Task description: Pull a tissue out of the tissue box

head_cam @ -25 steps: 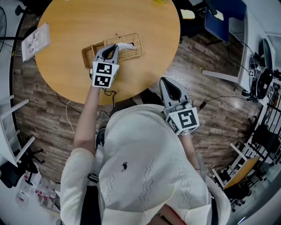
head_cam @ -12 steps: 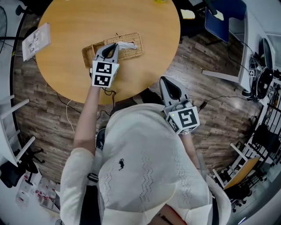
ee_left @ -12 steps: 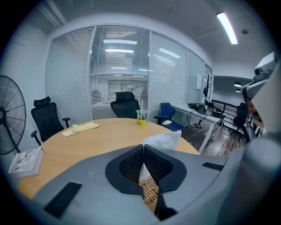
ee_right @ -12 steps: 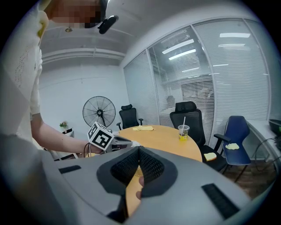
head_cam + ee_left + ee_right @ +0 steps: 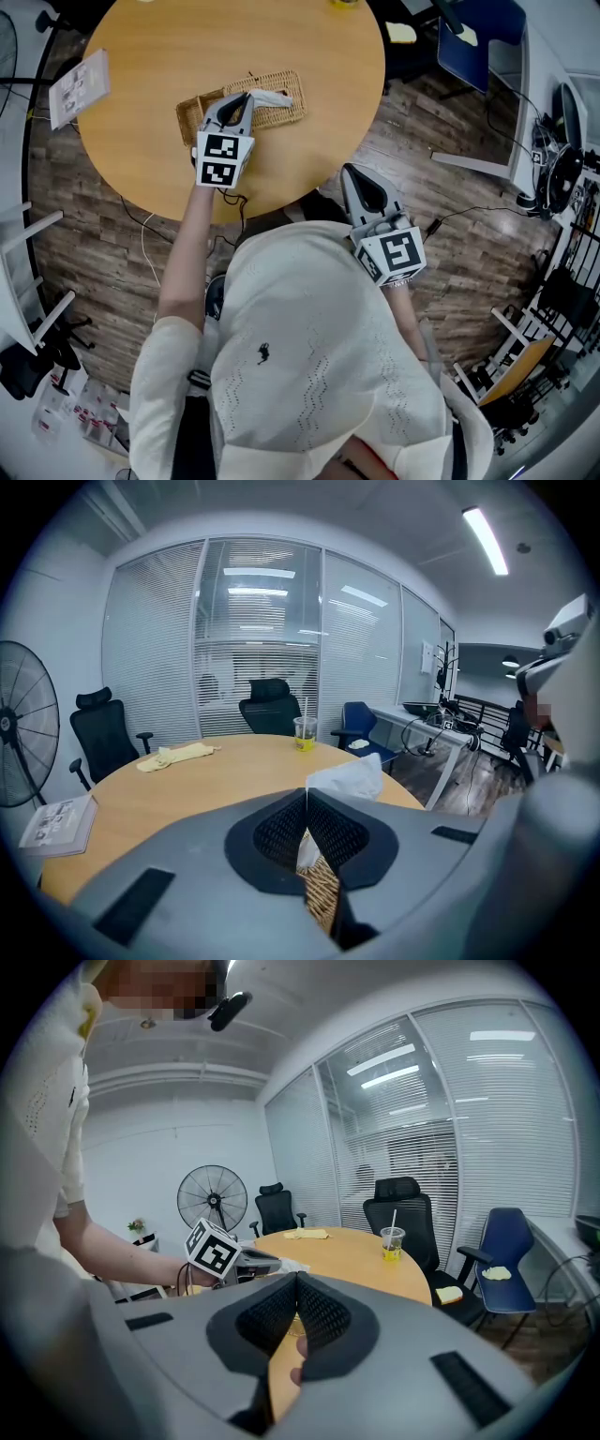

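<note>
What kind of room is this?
Probably an office meeting room: a round wooden table, black office chairs behind it, and a glass wall with blinds.

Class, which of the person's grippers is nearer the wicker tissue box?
Left. The left gripper sits over the tissue box, jaws shut on a tissue sticking out of it. The right gripper is off the table, past its near edge, beside the person's body.

Woven wicker tissue box [image 5: 283, 113], soft paper tissue [image 5: 271, 95], smooth wooden table [image 5: 281, 37]
</note>
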A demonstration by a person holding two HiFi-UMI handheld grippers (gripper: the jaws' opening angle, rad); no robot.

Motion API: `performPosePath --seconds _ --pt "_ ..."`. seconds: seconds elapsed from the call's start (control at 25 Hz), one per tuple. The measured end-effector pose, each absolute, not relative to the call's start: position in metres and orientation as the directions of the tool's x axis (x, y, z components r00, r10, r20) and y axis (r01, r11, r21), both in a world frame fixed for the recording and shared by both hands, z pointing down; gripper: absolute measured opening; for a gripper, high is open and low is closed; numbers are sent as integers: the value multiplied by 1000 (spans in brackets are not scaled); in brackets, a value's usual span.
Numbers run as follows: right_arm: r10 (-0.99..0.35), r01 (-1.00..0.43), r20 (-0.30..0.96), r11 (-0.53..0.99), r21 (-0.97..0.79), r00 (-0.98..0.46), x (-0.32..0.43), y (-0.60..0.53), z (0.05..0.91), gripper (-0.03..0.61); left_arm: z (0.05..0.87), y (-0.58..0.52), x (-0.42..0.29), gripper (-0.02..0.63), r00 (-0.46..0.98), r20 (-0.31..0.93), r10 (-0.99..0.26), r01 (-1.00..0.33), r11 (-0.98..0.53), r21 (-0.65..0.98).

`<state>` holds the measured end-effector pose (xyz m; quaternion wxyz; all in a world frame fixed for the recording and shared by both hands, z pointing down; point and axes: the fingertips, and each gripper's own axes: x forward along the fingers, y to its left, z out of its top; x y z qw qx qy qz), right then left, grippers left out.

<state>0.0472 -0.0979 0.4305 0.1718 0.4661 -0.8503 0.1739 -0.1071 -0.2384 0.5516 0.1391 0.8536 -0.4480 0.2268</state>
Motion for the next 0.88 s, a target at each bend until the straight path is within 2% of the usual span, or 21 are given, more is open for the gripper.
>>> performPosePath --seconds 0.88 --pt "-722 -838 446 526 -143 -529 46 -97 430 2 538 -237 -113 14 475 495 -728 -843 -538 17"
